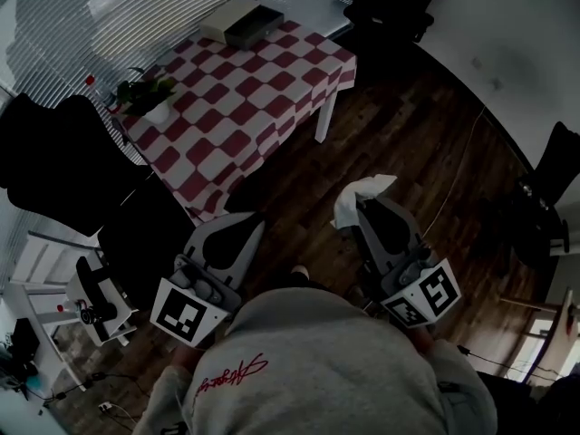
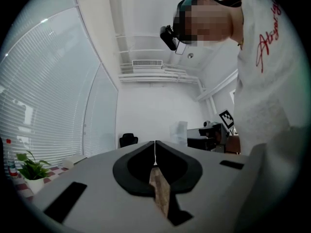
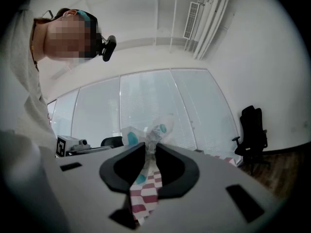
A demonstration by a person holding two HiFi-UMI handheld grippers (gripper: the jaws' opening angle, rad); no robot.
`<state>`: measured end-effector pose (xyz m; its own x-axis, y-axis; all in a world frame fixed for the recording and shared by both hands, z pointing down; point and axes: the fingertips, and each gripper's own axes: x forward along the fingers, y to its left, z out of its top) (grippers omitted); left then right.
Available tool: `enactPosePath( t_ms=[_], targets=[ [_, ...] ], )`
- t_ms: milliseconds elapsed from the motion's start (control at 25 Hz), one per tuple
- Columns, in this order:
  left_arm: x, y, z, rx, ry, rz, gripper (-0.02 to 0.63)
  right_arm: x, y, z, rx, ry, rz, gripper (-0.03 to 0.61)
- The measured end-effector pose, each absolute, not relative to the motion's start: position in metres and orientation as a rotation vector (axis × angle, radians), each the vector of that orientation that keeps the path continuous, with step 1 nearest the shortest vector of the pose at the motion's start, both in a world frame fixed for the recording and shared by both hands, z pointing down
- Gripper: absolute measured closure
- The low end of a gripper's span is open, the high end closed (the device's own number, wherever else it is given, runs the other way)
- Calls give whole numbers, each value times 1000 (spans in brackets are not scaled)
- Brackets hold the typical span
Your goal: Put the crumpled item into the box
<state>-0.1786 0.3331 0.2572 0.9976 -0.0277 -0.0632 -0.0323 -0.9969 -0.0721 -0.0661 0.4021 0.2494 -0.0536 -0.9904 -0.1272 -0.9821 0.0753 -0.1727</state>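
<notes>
My right gripper [image 1: 355, 208] is shut on a crumpled white wrapper [image 1: 358, 198] with teal spots, which sticks out past the jaw tips [image 3: 148, 147] as crumpled wrapper [image 3: 154, 131] in the right gripper view. It hangs over the dark wood floor, short of the table. The open grey box [image 1: 243, 21] lies at the far end of the red-and-white checked table [image 1: 245, 107]. My left gripper [image 1: 243, 223] is held beside the right one, near the table's corner, jaws shut [image 2: 155, 148] with nothing between them.
A potted plant [image 1: 145, 98] stands at the table's left edge, also seen as a plant [image 2: 30, 171] in the left gripper view. Dark office chairs [image 1: 54, 166] stand left of the table and beyond it [image 1: 390, 3]. A white rack [image 1: 86, 302] stands at lower left.
</notes>
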Motion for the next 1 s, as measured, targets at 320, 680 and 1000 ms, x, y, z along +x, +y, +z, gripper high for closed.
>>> enactPosePath(
  t_ms=[320, 680, 1000],
  targets=[
    [-133, 334, 262, -3061, 30, 73, 595, -26, 404, 258, -1987, 2134, -63, 503],
    [-124, 335, 267, -3068, 58, 54, 595, -15, 399, 263, -1953, 2141, -90, 502],
    [-122, 332, 267, -3077, 60, 87, 595, -20, 399, 266, -1954, 2164, -100, 502]
  ],
)
